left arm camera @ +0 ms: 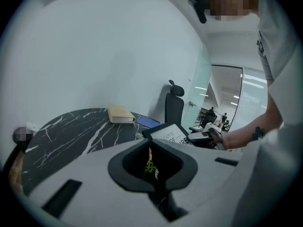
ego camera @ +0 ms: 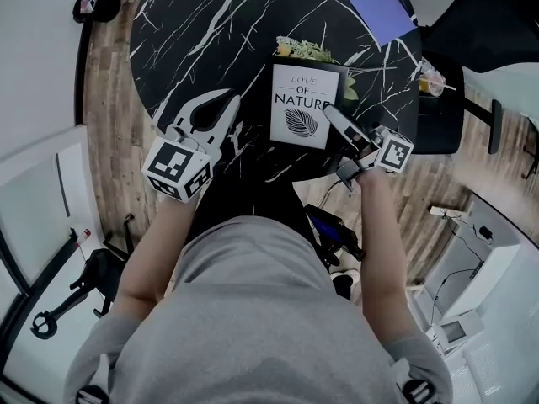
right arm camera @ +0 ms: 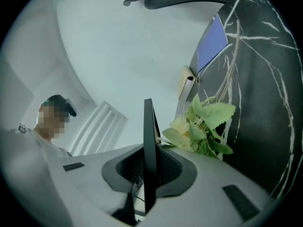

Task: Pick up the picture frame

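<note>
The picture frame (ego camera: pixel 301 105), black-edged with a white leaf print, is tilted up over the black marble table (ego camera: pixel 194 40). My right gripper (ego camera: pixel 330 112) is shut on its right edge. In the right gripper view the frame (right arm camera: pixel 148 145) stands edge-on between the jaws. My left gripper (ego camera: pixel 229 101) hovers to the frame's left, shut and empty, apart from it. In the left gripper view the frame (left arm camera: pixel 171 134) and the right gripper (left arm camera: pixel 203 137) show beyond the closed jaws.
A sprig of green leaves and pale flowers (ego camera: pixel 305 50) lies just behind the frame. A blue notebook (ego camera: pixel 376 5) and a tan book (left arm camera: pixel 120 114) lie at the table's far side. A black office chair (left arm camera: pixel 174 108) stands beyond the table.
</note>
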